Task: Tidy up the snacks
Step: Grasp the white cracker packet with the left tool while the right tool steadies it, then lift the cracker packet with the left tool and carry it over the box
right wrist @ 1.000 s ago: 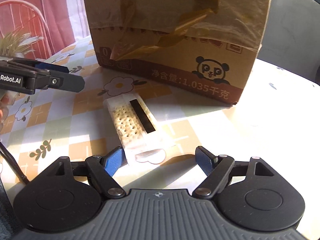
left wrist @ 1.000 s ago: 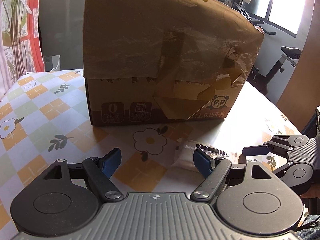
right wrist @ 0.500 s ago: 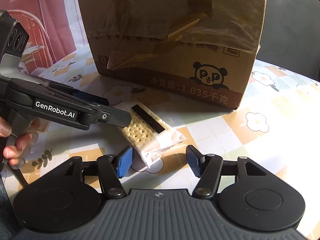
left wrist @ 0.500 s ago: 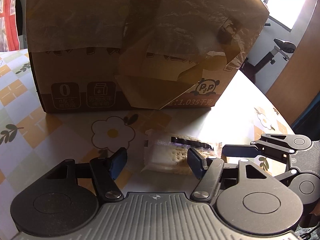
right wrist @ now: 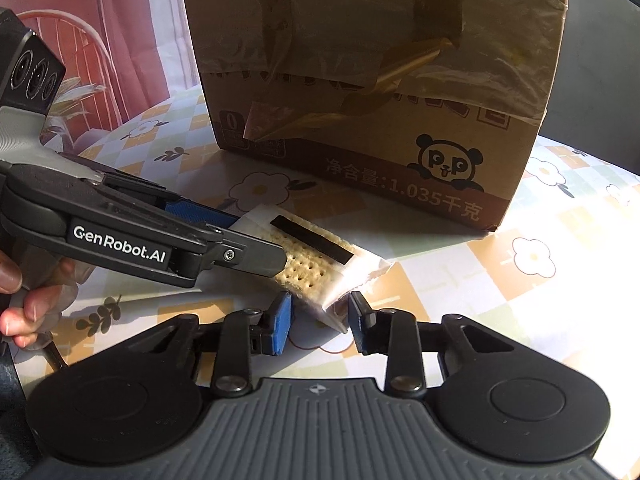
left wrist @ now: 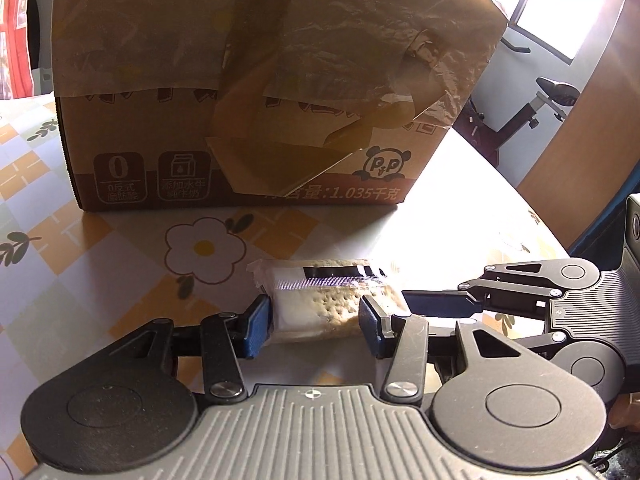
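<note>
- The cracker pack (left wrist: 320, 304) lies on the table (left wrist: 100, 280) in front of the box (left wrist: 248, 92), just apart from its base
- Left gripper (left wrist: 314, 318) has its jaws part closed around the pack's middle; the blue pads sit at or against both sides, but whether they squeeze it yet I cannot tell
- Right gripper (right wrist: 320, 318) has narrowed jaws at the pack's near sealed end, with the film tip between the pads and a gap showing; it does not seem to clamp
- Risk: a hard squeeze from the left could crack the crackers, since only thin film covers them
- Risk: the right pads may catch just the loose seal, so the film could slip out or tear when lifted
- Risk: both grippers crowd one small pack, so their fingers could knock together
- Half a second ago both jaws stood wider and the left was further back; both have closed in, and the pack looks barely moved
</note>
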`<state>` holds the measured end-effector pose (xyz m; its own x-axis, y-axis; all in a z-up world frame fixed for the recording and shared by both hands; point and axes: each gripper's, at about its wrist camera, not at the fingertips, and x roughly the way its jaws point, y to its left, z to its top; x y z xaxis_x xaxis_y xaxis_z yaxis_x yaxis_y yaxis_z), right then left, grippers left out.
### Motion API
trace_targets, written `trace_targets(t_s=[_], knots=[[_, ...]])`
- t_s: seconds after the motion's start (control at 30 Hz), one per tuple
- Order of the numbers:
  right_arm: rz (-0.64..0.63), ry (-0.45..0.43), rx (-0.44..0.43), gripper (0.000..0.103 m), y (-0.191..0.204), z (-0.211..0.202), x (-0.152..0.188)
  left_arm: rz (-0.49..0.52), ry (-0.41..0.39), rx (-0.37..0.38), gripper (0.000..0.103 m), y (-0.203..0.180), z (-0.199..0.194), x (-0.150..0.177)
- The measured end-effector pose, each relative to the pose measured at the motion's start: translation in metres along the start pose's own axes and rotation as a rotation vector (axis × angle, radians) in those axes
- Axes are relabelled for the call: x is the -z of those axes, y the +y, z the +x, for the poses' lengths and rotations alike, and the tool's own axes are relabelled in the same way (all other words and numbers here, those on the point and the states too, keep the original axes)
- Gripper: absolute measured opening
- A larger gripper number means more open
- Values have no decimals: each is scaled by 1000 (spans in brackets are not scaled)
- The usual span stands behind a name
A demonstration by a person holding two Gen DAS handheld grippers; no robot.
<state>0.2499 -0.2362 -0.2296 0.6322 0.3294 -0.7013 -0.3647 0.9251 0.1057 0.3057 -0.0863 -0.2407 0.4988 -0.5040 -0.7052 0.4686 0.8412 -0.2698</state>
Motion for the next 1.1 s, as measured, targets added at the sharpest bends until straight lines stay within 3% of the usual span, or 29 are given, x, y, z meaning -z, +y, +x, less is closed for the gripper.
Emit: trace_targets(t_s=[0.37, 0.63, 1.1], knots=[[-33, -100, 7, 32, 8, -28, -13, 3, -103, -2, 50, -8, -36, -9], [-69, -210, 15, 32, 13, -62, -31, 48, -221, -4, 50, -24, -75, -29], [-139, -410, 30, 32, 6, -114, -103, 100, -425, 11, 50, -41, -130, -103]])
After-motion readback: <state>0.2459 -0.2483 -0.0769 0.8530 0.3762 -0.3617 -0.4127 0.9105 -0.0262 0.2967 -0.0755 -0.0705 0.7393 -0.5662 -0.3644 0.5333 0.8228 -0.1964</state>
